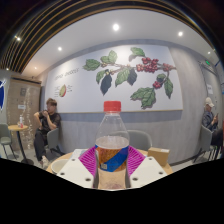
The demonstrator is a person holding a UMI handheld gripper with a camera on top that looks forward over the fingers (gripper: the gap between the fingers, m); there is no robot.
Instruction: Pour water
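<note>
A clear plastic bottle (112, 140) with a red cap, a blue and orange label and brownish liquid in it stands upright between my fingers. My gripper (112, 165) is shut on the bottle's lower body, and both pink pads (90, 160) press its sides. The bottle is lifted in the air in front of the room, with no surface under it in view. Its base is hidden between the fingers.
A white wall with a leaf and berry mural (130, 72) is ahead. A seated person (47, 122) is at the left, by chairs (8, 138). Another person (209, 120) is at the right. A tan box (159, 156) shows just right of the fingers.
</note>
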